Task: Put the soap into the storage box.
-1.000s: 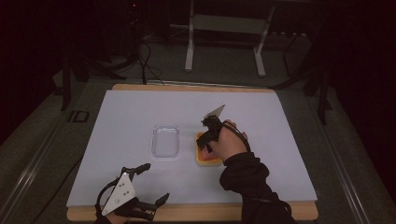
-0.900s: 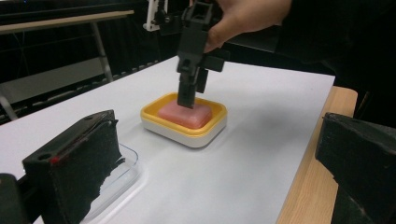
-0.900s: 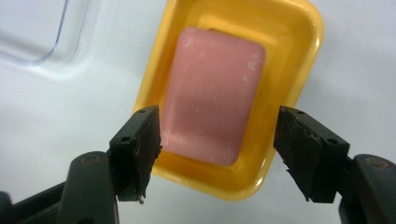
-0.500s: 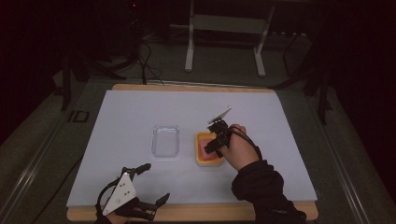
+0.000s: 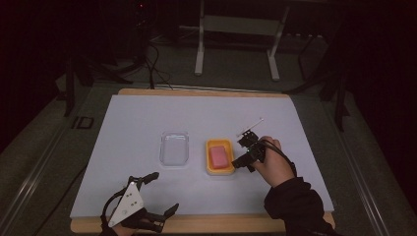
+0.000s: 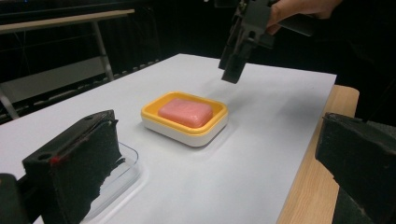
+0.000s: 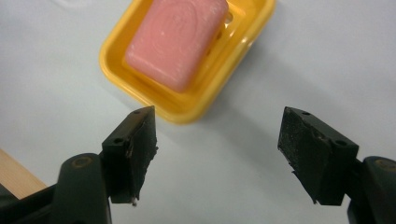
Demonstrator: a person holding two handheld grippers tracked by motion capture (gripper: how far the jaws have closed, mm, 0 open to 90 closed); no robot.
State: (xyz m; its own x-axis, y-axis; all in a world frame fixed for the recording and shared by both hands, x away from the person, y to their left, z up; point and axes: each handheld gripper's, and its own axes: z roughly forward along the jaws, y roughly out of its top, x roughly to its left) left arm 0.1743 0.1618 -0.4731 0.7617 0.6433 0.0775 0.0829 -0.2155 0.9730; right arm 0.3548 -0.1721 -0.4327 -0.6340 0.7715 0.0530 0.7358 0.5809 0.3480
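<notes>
A pink soap bar (image 5: 219, 157) lies in a yellow soap dish (image 5: 220, 169) near the middle of the white mat. My right gripper (image 5: 241, 151) hovers just right of the dish, open and empty. In the right gripper view its jaws stand wide apart above bare mat, with the dish (image 7: 187, 105) and soap (image 7: 180, 37) just beyond them. My left gripper (image 5: 162, 192) rests open at the mat's near left edge. The left gripper view looks past its jaws at the dish (image 6: 187, 133), the soap (image 6: 185, 112) and the right gripper (image 6: 236, 56) above.
A clear plastic lid or tray (image 5: 174, 148) lies flat left of the dish, also seen low in the left gripper view (image 6: 123, 168). The white mat (image 5: 147, 118) covers a wooden table (image 5: 221, 223). Metal stand legs (image 5: 236, 44) rise behind the table.
My right gripper has drawn back to the right, off the soap dish, leaving the soap uncovered in it. The left gripper has stayed put.
</notes>
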